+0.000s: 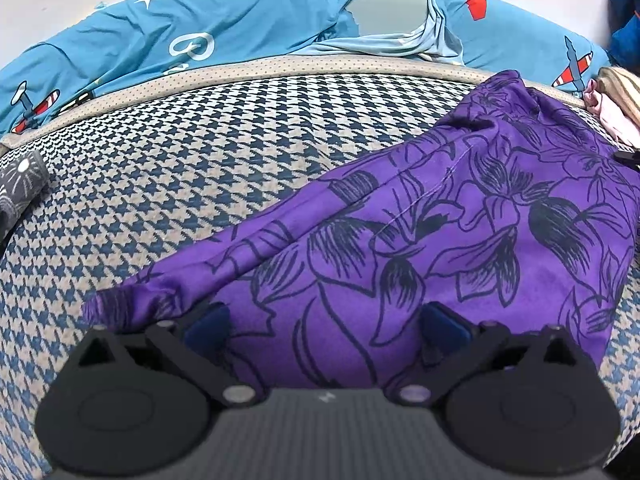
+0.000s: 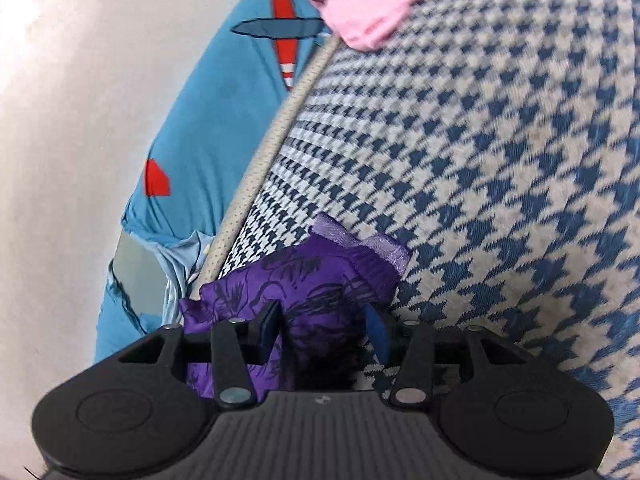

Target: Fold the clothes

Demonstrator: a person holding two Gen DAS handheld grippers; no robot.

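A purple garment (image 1: 460,220) with a dark flower print lies bunched and partly folded on the houndstooth cover (image 1: 180,180). My left gripper (image 1: 326,328) hovers over its near edge, jaws wide apart, blue pads (image 1: 208,328) clear of the cloth. In the right wrist view, a corner of the purple garment (image 2: 304,280), with its ribbed hem, rests on the cover (image 2: 500,160). My right gripper (image 2: 324,334) stands open around that corner. The cloth sits loosely between the pads (image 2: 376,336), with a gap on the right side.
A blue sheet with airplane prints (image 1: 200,28) runs along the far edge against a white wall. A pink cloth (image 2: 368,20) and a striped beige one (image 1: 624,84) lie beyond the garment. A grey patterned cloth (image 1: 20,180) sits at the left edge.
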